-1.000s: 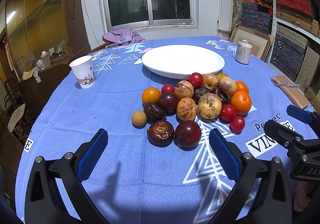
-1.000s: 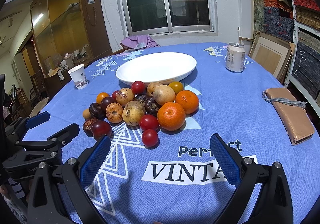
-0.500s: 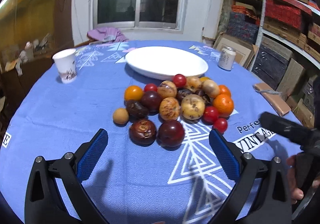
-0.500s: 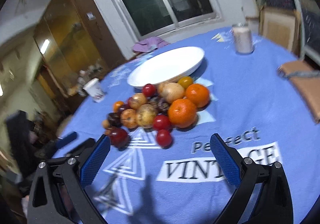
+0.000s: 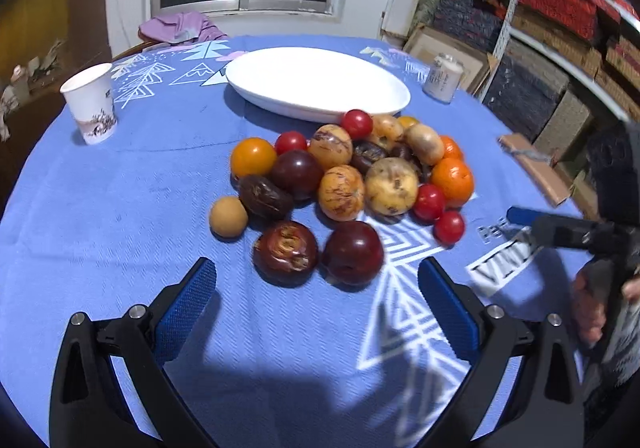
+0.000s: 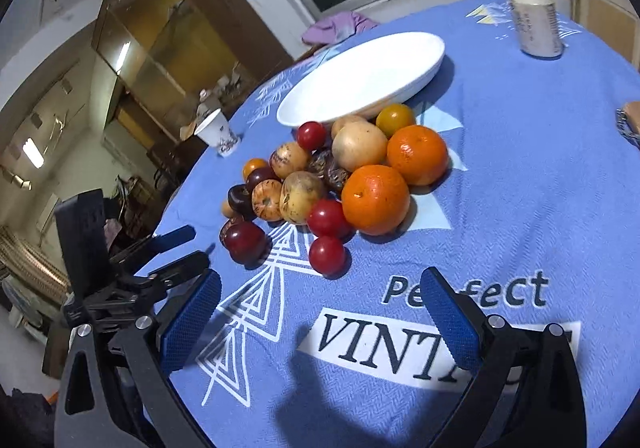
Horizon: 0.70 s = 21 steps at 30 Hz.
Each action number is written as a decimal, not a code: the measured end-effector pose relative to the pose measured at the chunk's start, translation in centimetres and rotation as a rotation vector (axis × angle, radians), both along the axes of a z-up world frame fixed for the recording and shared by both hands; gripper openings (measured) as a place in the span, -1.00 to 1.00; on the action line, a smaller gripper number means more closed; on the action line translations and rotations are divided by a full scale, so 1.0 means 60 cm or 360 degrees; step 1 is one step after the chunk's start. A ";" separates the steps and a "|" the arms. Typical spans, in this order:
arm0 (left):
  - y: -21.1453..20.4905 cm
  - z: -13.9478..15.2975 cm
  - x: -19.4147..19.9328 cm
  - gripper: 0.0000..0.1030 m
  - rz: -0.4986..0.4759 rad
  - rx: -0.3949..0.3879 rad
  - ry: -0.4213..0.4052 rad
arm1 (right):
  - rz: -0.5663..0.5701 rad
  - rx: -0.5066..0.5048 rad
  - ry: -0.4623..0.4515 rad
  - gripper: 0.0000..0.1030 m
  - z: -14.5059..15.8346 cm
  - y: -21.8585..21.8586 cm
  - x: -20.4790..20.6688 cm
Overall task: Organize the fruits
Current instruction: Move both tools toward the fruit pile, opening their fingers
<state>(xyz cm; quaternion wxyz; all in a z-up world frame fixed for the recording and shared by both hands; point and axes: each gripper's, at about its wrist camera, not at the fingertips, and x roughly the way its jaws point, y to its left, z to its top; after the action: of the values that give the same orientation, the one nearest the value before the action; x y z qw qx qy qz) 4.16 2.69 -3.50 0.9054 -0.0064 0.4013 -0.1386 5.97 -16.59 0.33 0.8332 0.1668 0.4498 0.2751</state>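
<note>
Blue-padded left gripper and right gripper spread wide (both empty), fruit pile beside white plate.

The fruit pile lies near the middle of the counter, touching the near rim of the plate, which sits behind it toward the far edge. The cup stands well apart toward the left edge; the can stands toward the far right edge, just beside the plate. A parcel lies at the right edge. The cloth hangs behind the far edge. The left gripper hovers over the near edge, empty, with two fruits of the pile just ahead of it. The right gripper hovers over the near right part of the counter, the pile ahead of it
</note>
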 end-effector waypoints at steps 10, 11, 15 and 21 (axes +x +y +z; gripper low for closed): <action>0.004 -0.026 0.036 0.53 -0.0052 -0.0050 0.0133 | 0.0182 0.0125 0.0131 0.39 -0.017 0.029 0.022; 0.003 -0.026 0.039 0.53 -0.0064 -0.0056 0.0129 | 0.0184 0.0142 0.0148 0.35 -0.019 0.029 0.025; -0.006 -0.025 0.044 0.53 -0.0094 -0.0029 0.0104 | 0.0184 0.0153 0.0154 0.18 -0.021 0.026 0.035; -0.021 -0.023 0.043 0.53 -0.0150 0.0062 0.0053 | 0.0170 -0.0012 0.0114 -0.11 -0.031 0.040 0.040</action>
<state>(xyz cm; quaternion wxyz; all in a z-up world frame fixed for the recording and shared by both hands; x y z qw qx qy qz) 6.73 1.45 -4.86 0.8910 0.0278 0.4188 -0.1731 8.35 -14.21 -1.50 0.8012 0.1491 0.4887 0.3114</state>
